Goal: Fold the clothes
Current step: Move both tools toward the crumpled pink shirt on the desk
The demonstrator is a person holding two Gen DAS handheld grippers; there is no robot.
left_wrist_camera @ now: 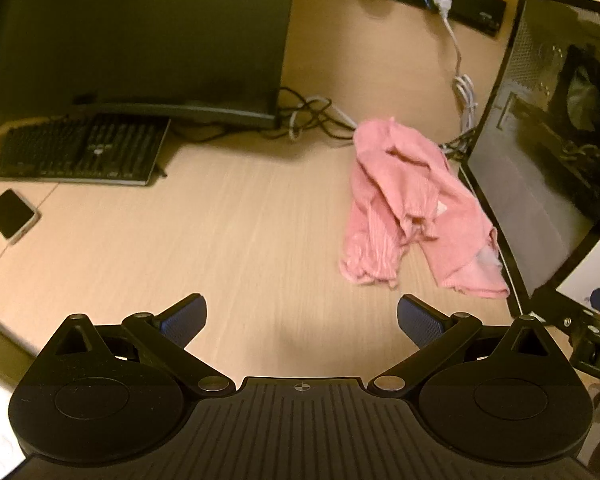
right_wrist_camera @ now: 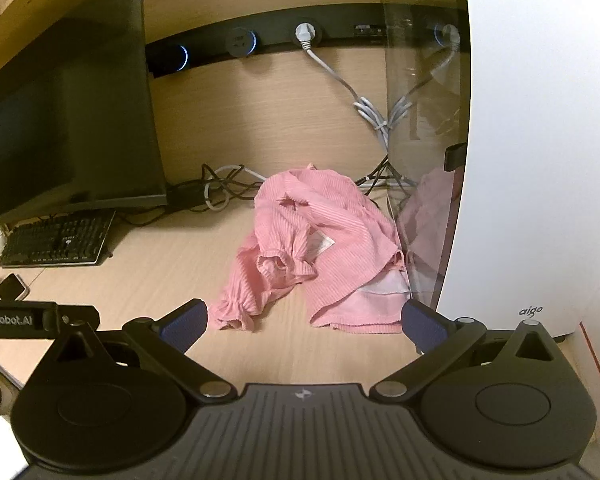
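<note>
- Nothing is folded yet: the pink top (right_wrist_camera: 312, 252) lies crumpled in a heap on the desk (left_wrist_camera: 220, 220), right beside the computer case (right_wrist_camera: 520, 160), its label showing.
- My left gripper (left_wrist_camera: 302, 320) hangs over bare desk, jaws spread wide, holding nothing.
- My right gripper (right_wrist_camera: 304, 322) sits just short of the hem, jaws wide too.
- I judge everything remains: spreading flat, then folding.
</note>
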